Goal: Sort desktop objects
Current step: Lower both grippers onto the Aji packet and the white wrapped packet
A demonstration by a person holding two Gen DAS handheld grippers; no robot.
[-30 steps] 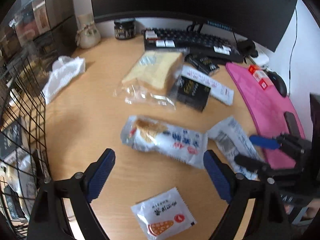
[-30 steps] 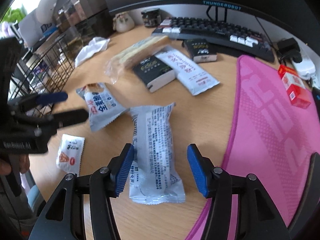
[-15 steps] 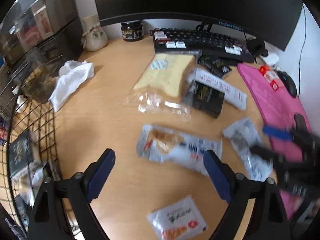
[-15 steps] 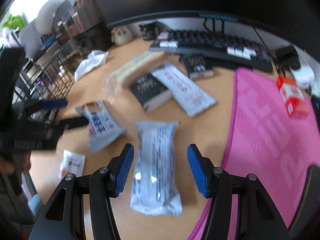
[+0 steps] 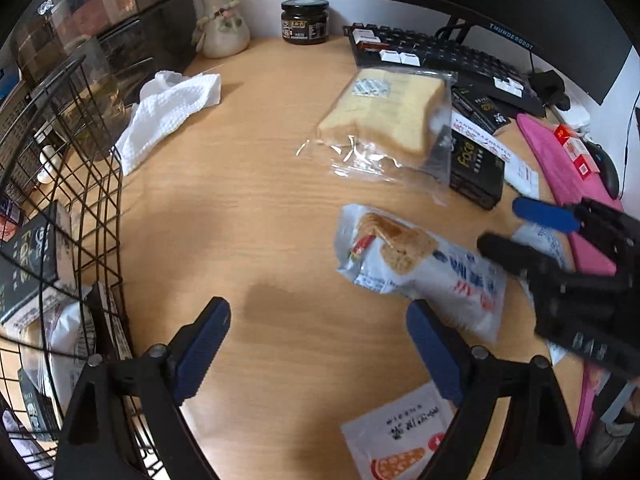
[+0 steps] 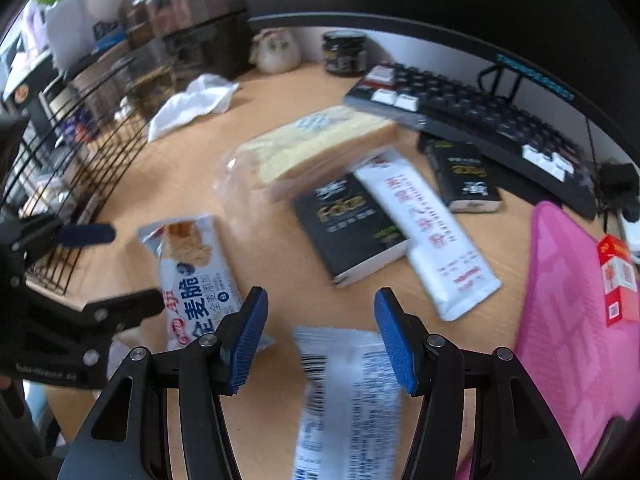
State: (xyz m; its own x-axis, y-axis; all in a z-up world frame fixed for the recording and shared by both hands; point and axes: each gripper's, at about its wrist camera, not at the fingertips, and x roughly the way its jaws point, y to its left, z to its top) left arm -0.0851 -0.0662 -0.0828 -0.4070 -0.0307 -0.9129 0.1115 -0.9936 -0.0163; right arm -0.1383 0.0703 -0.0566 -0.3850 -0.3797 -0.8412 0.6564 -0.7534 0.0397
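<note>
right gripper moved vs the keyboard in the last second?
Yes. The right gripper has slid left across the desk: the keyboard now sits further right in its view.

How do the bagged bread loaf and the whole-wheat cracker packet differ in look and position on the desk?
The bread loaf sits in a clear bag, so its pale slices show; the whole-wheat cracker packet is opaque white with printed blue and red characters and a cracker picture. The loaf is thicker and blockier; the packet is flatter. The loaf lies near the keyboard; the packet lies nearer the grippers. Both are sealed food lying flat on the wooden desk.
</note>
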